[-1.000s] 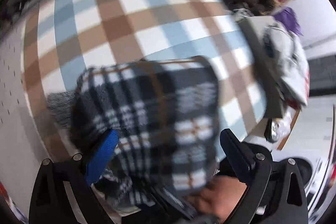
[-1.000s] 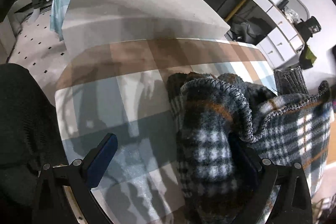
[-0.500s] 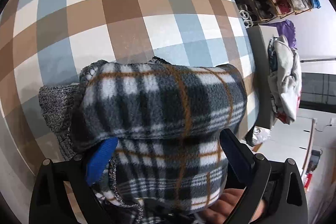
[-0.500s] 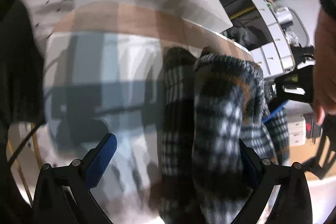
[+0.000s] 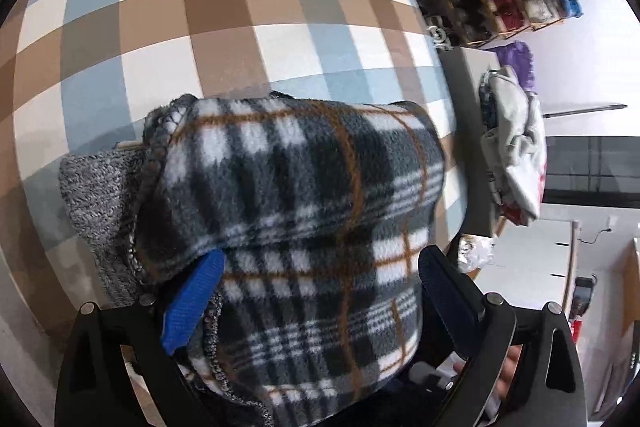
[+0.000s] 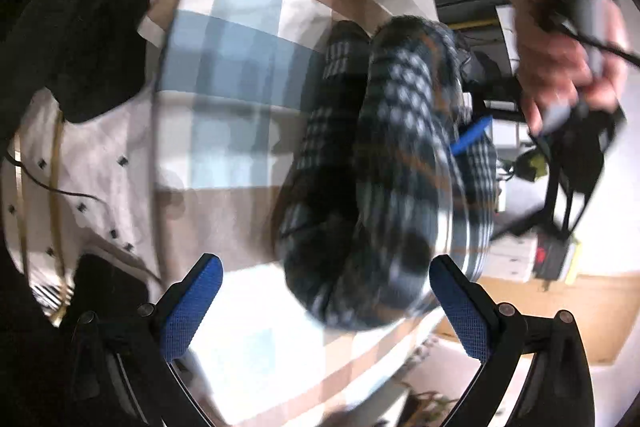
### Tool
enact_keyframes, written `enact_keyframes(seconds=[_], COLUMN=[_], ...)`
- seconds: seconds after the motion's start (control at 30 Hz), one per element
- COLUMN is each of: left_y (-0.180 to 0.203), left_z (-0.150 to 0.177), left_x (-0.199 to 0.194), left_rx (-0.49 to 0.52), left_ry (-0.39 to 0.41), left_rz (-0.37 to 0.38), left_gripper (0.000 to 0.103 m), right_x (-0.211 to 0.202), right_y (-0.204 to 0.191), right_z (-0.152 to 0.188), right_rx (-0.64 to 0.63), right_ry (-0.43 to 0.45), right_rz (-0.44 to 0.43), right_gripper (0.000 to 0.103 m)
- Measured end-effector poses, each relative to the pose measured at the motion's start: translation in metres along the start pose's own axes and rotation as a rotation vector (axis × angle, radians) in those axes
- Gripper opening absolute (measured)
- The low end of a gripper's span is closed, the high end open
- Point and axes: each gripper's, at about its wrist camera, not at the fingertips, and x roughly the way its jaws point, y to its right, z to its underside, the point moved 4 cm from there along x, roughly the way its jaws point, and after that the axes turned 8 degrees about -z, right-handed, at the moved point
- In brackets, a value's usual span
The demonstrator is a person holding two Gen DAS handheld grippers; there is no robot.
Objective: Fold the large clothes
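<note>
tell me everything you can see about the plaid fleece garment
The thick, fuzzy plaid fleece garment, in black, grey and white checks with thin orange lines and a stitched edge, is folded into a bulky bundle on the blue, brown and white checked tablecloth. It partly covers a grey knitted piece at its left. The left gripper straddles it with fingers wide apart, the blue pad tucked under a fold. In the blurred right wrist view it lies ahead of the open right gripper.

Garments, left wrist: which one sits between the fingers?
The plaid fleece; the grey knit lies left, outside the left gripper, and the pale clothes pile sits off the checked tablecloth.
</note>
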Motion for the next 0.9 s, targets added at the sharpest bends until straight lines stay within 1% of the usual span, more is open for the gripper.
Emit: enact_keyframes(seconds=[0.07,0.1,0.2,0.23,0.27,0.33,0.37,0.4,0.5,0.57,0.6,0.63,0.67,0.7,0.73,0.77,0.8,0.83,0.87,0.9], left_y=[-0.001,0.0,0.007,0.009,0.011,0.014,0.012,0.01,0.005,0.006,0.006,0.005,0.004,0.003,0.003,0.001,-0.003,-0.006,-0.008,-0.011], left_z=[0.0,0.003,0.012,0.016,0.019,0.023,0.024,0.024,0.023,0.024,0.026,0.028,0.03,0.032,0.035,0.037,0.039,0.04,0.042,0.045], left_x=[0.0,0.0,-0.005,-0.006,-0.008,-0.008,-0.006,-0.004,0.003,0.003,0.002,0.001,0.001,-0.001,-0.001,0.001,0.002,0.002,0.001,-0.001], left_rx=[-0.021,-0.032,-0.029,-0.03,-0.022,-0.009,-0.013,-0.024,-0.046,-0.039,-0.035,-0.033,-0.028,-0.007,0.018,0.028,0.021,0.018,0.019,0.017], left_ry=[0.001,-0.007,-0.014,-0.01,-0.007,-0.002,0.003,0.004,0.013,0.03,0.034,0.039,0.049,0.071,0.092,0.1,0.112,0.129,0.142,0.158], left_rz=[0.016,0.04,0.112,0.126,0.138,0.155,0.141,0.136,0.126,0.121,0.117,0.106,0.082,0.025,-0.001,-0.001,0.012,0.029,0.042,0.061], left_gripper=[0.096,0.096,0.096,0.096,0.096,0.096,0.096,0.096,0.096,0.096,0.096,0.096,0.096,0.096,0.096,0.096,0.096,0.096,0.096,0.096], right_x=[-0.003,-0.003,-0.009,-0.006,0.0,-0.001,-0.003,-0.006,-0.023,-0.035,-0.039,-0.046,-0.048,-0.051,-0.053,-0.054,-0.052,-0.046,-0.044,-0.034], right_y=[-0.003,-0.005,-0.002,0.005,0.011,0.012,0.013,0.013,0.02,0.032,0.043,0.061,0.077,0.094,0.112,0.122,0.141,0.167,0.177,0.198], right_z=[0.009,0.012,0.021,0.025,0.029,0.033,0.034,0.035,0.047,0.059,0.066,0.077,0.085,0.092,0.098,0.1,0.104,0.108,0.109,0.107], right_rx=[-0.001,0.006,0.083,0.122,0.152,0.165,0.175,0.185,0.301,0.397,0.459,0.551,0.622,0.69,0.754,0.798,0.866,0.96,1.005,1.072], right_ry=[0.005,0.001,0.046,0.037,0.009,0.014,0.02,0.032,0.141,0.181,0.206,0.239,0.266,0.304,0.354,0.385,0.414,0.445,0.462,0.477], right_rz=[0.028,0.04,0.093,0.162,0.227,0.294,0.33,0.335,0.25,0.17,0.137,0.089,0.03,-0.036,-0.094,-0.134,-0.194,-0.28,-0.328,-0.417], right_gripper=[0.103,0.103,0.103,0.103,0.103,0.103,0.103,0.103,0.103,0.103,0.103,0.103,0.103,0.103,0.103,0.103,0.103,0.103,0.103,0.103])
